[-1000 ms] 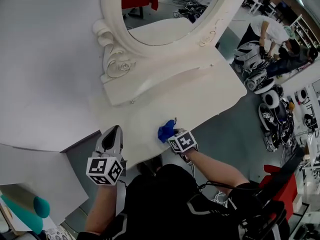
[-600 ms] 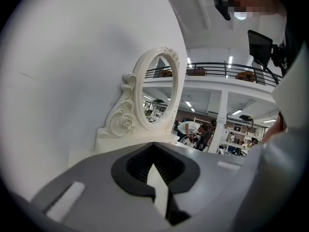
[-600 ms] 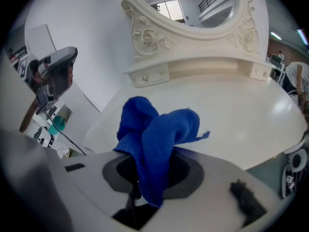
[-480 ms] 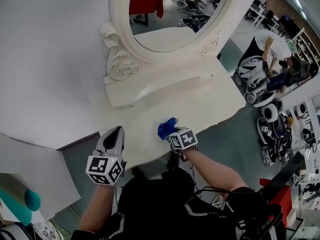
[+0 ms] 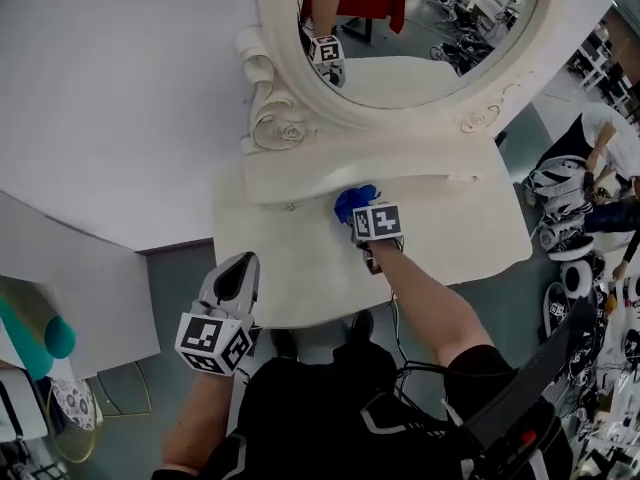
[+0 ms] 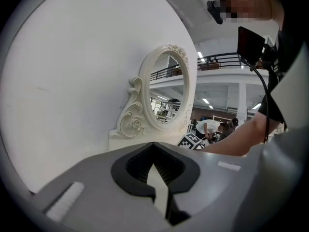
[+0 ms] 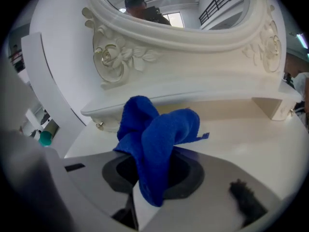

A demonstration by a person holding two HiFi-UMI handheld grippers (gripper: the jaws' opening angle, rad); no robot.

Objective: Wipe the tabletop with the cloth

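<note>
The blue cloth is bunched up and clamped in my right gripper, which is shut on it. Cloth and gripper sit over the white tabletop, close to the low shelf under the mirror. My left gripper hangs at the table's front left edge, away from the cloth, jaws together and holding nothing. In the left gripper view the right gripper's marker cube shows beyond the jaws.
An ornate white oval mirror stands at the back of the table on a raised shelf with a small knob. A white wall runs along the left. Grey floor lies below the front edge.
My right gripper has carried the cloth from the table's front edge across the top toward the shelf under the mirror. The left gripper has stayed by the front edge.
</note>
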